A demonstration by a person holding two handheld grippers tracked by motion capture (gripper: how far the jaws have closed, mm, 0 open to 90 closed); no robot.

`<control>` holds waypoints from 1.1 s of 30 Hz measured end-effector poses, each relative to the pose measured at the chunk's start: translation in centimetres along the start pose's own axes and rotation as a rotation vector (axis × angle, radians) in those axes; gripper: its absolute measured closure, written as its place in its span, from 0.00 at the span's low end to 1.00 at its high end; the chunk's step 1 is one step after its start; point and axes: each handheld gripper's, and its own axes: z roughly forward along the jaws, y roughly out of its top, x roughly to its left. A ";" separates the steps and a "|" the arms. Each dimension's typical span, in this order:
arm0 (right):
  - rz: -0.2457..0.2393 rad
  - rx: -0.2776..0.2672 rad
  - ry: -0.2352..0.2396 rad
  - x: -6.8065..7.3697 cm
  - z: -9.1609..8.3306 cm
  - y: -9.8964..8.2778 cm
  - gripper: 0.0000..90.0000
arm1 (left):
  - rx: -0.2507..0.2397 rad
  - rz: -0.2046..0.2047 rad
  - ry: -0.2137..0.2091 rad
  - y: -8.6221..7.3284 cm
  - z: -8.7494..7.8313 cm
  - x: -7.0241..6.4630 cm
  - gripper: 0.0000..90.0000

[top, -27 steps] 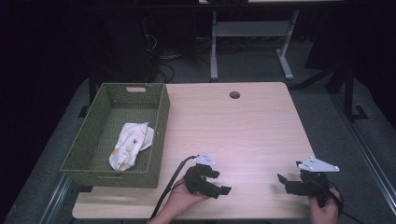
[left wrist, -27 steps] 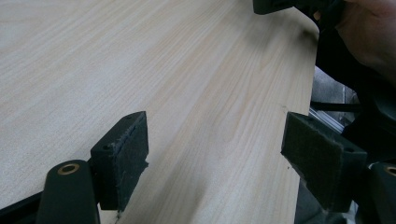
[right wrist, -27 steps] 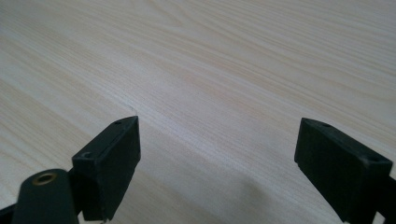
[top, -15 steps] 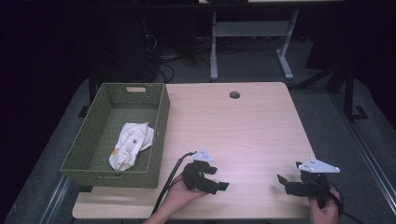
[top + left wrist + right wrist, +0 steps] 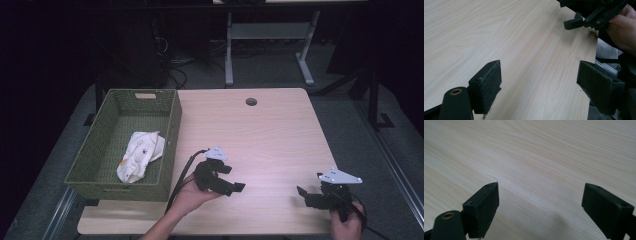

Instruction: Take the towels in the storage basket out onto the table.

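Near the front edge of the light wood worktop (image 5: 270,135), the left claw (image 5: 231,181) sits in a hand, its jaws wide with only bare wood between them. At the near right, the right claw (image 5: 311,196) is in the other hand, also wide and holding nothing. The two claws are well apart. Farther back on the left stands a green woven basket (image 5: 172,131). A crumpled white cloth (image 5: 140,155) lies inside it, near the right wall.
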 end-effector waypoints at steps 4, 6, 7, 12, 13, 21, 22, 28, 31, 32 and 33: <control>0.013 -0.009 -0.002 0.0 -0.3 -0.1 0.16 | 0.007 0.006 -0.009 1.0 -0.3 0.2 0.20; 0.021 -0.013 -0.006 0.1 -0.4 -0.2 0.16 | 0.007 0.009 -0.030 1.3 -0.6 0.3 0.18; 0.022 -0.012 -0.005 0.1 -0.5 -0.3 0.16 | 0.008 0.008 -0.032 1.4 -0.6 0.3 0.18; 0.011 -0.007 -0.003 0.2 -0.3 -0.1 0.16 | 0.038 0.020 -0.017 2.2 -1.3 0.8 0.18; 0.009 -0.008 -0.005 0.2 -0.3 -0.1 0.16 | 0.046 0.022 -0.016 2.4 -1.4 0.8 0.18; 0.011 -0.014 -0.004 0.2 -0.4 -0.1 0.16 | 0.109 0.063 0.002 3.8 -3.4 1.2 0.19; 0.009 -0.013 0.000 0.2 -0.4 -0.1 0.16 | 0.122 0.071 0.013 3.9 -3.8 1.3 0.19; -0.008 -0.005 0.011 0.5 -0.4 0.0 0.16 | 0.154 0.064 0.034 4.8 -5.3 2.1 0.19; -0.003 -0.011 0.004 0.4 -0.5 0.0 0.16 | 0.143 0.051 0.053 5.1 -6.0 2.5 0.19; -0.002 -0.012 0.004 0.3 -0.5 0.0 0.16 | 0.145 0.049 0.056 5.2 -6.1 2.7 0.19; -0.001 -0.013 0.003 0.2 -0.6 -0.1 0.16 | 0.147 0.045 0.053 5.3 -6.2 2.8 0.19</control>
